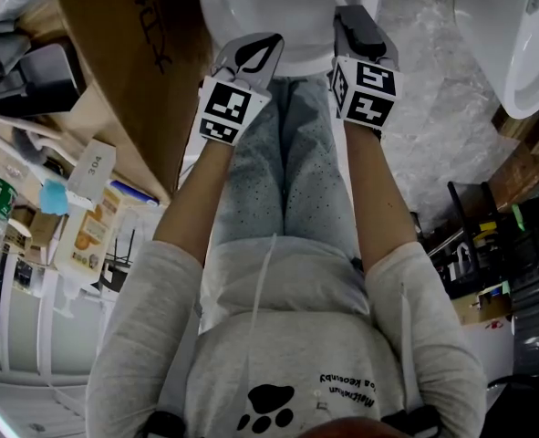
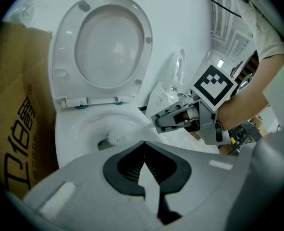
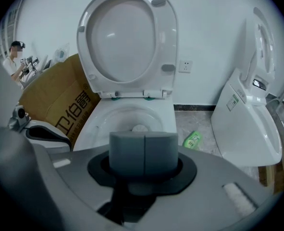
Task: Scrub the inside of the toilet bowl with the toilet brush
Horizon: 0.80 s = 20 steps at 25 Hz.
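The white toilet bowl point(image 2: 79, 129) stands with its lid point(image 2: 110, 42) raised against the wall. The white brush head point(image 2: 117, 136) sits low in the bowl near the drain, and also shows in the right gripper view as brush head point(image 3: 140, 127). My right gripper point(image 2: 155, 121) reaches in from the right, shut on the brush's pale handle, which blurs toward the head. In its own view my right gripper point(image 3: 144, 136) shows both pads pressed together, hiding the handle. My left gripper point(image 2: 142, 146) hovers over the bowl's near rim, tips together, nothing in it. Overhead, the left gripper point(image 1: 267, 46) and right gripper point(image 1: 353, 21) sit side by side above the bowl point(image 1: 292, 57).
A big cardboard box point(image 3: 60, 105) leans against the toilet's left side. A second white toilet point(image 3: 247, 124) stands to the right, with a green bottle point(image 3: 192, 139) on the floor between. Shelves of clutter point(image 1: 32, 199) line the left; a person point(image 3: 14, 57) sits far left.
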Each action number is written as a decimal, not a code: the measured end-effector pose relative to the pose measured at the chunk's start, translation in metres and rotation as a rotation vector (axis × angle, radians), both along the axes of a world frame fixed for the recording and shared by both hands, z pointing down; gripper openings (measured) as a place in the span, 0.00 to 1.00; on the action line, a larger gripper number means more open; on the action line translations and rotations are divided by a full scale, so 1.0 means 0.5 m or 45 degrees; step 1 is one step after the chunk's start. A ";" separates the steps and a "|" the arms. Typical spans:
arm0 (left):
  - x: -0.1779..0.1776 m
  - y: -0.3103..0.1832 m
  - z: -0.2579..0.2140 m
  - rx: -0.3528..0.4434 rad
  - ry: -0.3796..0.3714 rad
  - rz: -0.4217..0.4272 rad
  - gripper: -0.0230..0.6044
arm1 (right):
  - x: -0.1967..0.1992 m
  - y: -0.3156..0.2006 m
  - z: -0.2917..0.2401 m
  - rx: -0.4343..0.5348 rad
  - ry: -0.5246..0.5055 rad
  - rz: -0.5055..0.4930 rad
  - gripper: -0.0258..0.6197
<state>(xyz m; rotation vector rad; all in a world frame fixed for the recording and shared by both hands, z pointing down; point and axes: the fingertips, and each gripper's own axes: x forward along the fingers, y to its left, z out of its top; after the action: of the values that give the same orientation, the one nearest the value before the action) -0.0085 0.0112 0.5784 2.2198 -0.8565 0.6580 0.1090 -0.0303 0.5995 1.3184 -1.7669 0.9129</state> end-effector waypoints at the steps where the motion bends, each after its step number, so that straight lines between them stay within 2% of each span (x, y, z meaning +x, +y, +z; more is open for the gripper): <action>1: 0.001 0.003 0.000 0.000 0.000 0.001 0.04 | 0.005 0.002 0.000 0.001 -0.002 0.014 0.28; 20: 0.020 0.065 -0.018 0.014 0.000 0.009 0.04 | 0.050 0.085 -0.004 -0.013 0.014 0.037 0.28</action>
<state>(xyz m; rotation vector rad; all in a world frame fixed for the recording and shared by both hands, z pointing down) 0.0016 0.0434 0.5695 2.2331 -0.8549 0.6582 0.1338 0.0123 0.5973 1.3433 -1.7369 0.9280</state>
